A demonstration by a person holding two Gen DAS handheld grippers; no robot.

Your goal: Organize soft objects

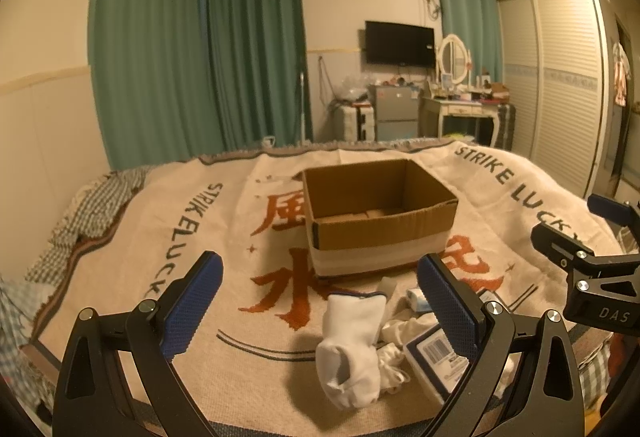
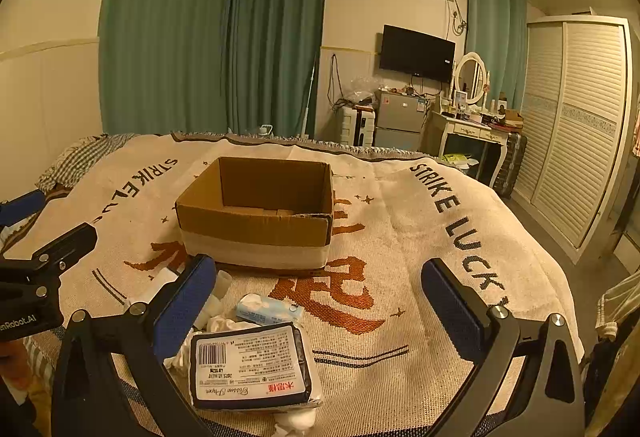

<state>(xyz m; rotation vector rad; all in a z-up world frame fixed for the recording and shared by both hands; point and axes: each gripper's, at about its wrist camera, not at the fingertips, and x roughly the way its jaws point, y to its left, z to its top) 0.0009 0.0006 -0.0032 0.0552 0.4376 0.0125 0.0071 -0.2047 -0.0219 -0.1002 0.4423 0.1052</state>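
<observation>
An open cardboard box point(image 1: 380, 213) stands on the bed's printed blanket; it also shows in the right wrist view point(image 2: 256, 213). In front of it lie a white sock point(image 1: 352, 345), crumpled white cloth point(image 1: 394, 365), a flat tissue pack with a barcode label point(image 2: 252, 365), also in the left wrist view point(image 1: 434, 353), and a small blue-white tissue packet point(image 2: 268, 309). My left gripper point(image 1: 320, 301) is open and empty above the sock. My right gripper point(image 2: 320, 301) is open and empty above the tissue pack.
The blanket point(image 1: 160, 257) covers the bed; a checked cloth point(image 1: 88, 205) lies at its far left edge. Beyond the bed stand green curtains, a small fridge point(image 2: 400, 117), a dressing table point(image 2: 472, 129) and a louvred wardrobe point(image 2: 576, 125).
</observation>
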